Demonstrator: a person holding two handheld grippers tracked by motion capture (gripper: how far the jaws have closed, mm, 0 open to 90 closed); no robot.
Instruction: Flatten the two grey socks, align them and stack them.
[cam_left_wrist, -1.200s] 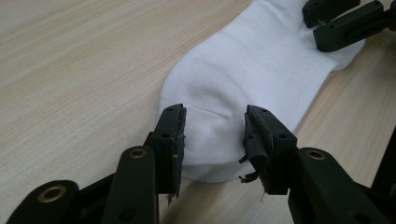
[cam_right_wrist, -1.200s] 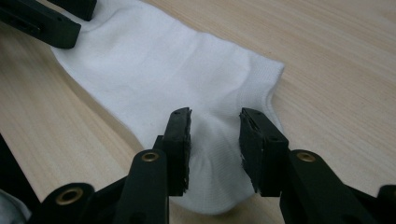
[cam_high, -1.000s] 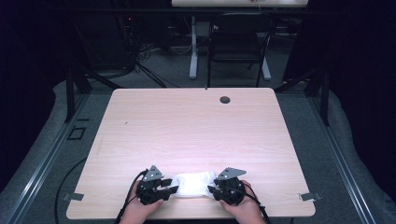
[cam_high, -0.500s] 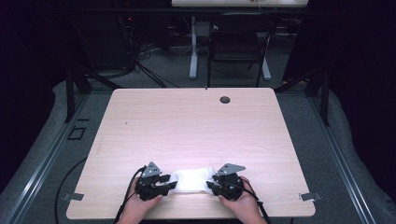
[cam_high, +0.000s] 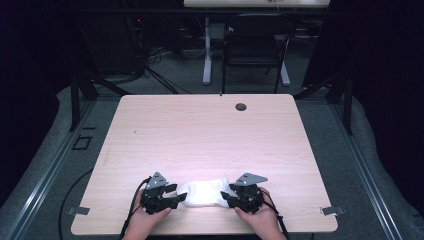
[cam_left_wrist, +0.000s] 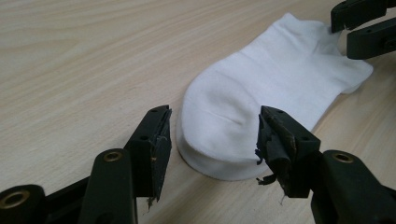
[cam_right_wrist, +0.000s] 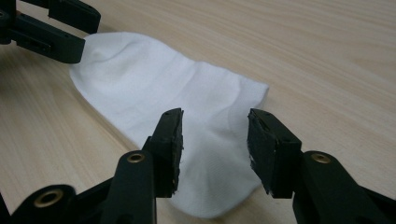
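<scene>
Your left gripper (cam_high: 176, 196) and right gripper (cam_high: 227, 194) have just been opening, releasing the white ankle sock (cam_high: 204, 192), now flat near the table's (cam_high: 210, 135) near edge; the laying-out looks done.

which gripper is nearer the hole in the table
Right. The right gripper is at the sock's right end, more nearly below the hole at the far edge. The left gripper is at the sock's left end, farther off to the side.

Dark room, grey floor (cam_high: 45, 150), black chair (cam_high: 255, 47).
</scene>
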